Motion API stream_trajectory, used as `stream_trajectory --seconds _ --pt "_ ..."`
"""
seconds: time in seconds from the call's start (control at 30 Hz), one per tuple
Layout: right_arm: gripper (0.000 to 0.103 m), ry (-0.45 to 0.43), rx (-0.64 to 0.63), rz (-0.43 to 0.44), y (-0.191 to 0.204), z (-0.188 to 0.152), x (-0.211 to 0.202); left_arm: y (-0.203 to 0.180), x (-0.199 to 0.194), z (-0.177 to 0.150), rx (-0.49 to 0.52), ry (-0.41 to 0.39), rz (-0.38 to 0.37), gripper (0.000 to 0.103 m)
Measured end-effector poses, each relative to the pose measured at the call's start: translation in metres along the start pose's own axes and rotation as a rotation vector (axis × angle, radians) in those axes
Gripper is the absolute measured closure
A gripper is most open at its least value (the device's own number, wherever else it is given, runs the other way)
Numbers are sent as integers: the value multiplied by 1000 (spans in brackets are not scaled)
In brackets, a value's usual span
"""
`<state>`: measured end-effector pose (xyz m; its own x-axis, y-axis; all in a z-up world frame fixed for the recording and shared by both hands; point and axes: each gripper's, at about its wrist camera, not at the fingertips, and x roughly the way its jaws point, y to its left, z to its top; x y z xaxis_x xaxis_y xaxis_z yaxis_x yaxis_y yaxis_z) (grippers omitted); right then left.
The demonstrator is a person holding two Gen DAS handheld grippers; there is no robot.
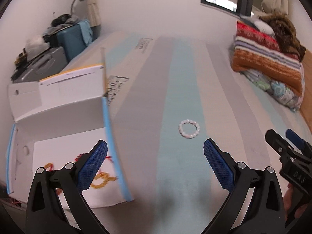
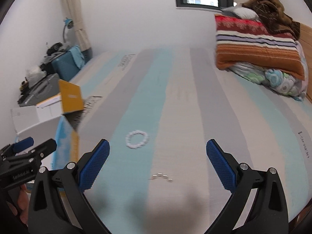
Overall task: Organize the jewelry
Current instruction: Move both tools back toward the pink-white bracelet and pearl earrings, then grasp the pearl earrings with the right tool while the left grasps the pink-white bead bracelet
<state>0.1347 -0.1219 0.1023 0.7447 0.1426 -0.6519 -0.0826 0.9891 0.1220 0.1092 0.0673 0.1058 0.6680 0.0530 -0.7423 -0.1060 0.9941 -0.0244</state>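
Box (image 1: 64, 136) at far left on the bed (image 1: 181, 171), lid up, white inside. Yellow bracelet (image 1: 103, 181) and red bracelet (image 1: 48, 166) lie on its floor, partly hidden by the left gripper (image 1: 155, 163). Left gripper jaws wide apart, holding nothing, one blue pad (image 1: 93, 163) over the box's open front edge. White bracelet (image 1: 188, 128) flat on a light-blue stripe of the mattress, right of the box, apart from both grippers. Small silver beads (image 2: 162, 176) in a short row on the mattress, nearer the right gripper (image 2: 158, 163). Right gripper jaws also wide apart, empty. Folded blankets (image 2: 259, 56) stacked at far right of the bed. Frames slightly motion-blurred.
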Motion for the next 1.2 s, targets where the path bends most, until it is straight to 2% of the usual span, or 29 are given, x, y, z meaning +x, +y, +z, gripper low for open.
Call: stream_trajectory --seconds 0.13,0.4,0.57,0.67,0.8,0.93,1.2 --pt "8 11 32 -37 -27 -8 25 -24 34 2 20 37 -13 6" --pt "8 119 15 -36 -60 -37 92 -51 121 7 26 127 -49 6" --pt "8 194 -4 -49 -65 -52 131 -60 161 6 40 154 -30 6" --pt "8 245 -13 -27 -63 -62 149 -59 183 3 39 175 -28 6" --pt "9 271 -19 -11 -59 -67 158 -60 207 2 38 203 -16 6" --pt "14 286 -45 4 -49 -73 162 -63 216 6 54 200 -14 6" --pt "16 300 -77 48 -31 -76 160 -61 237 6 58 232 0 6"
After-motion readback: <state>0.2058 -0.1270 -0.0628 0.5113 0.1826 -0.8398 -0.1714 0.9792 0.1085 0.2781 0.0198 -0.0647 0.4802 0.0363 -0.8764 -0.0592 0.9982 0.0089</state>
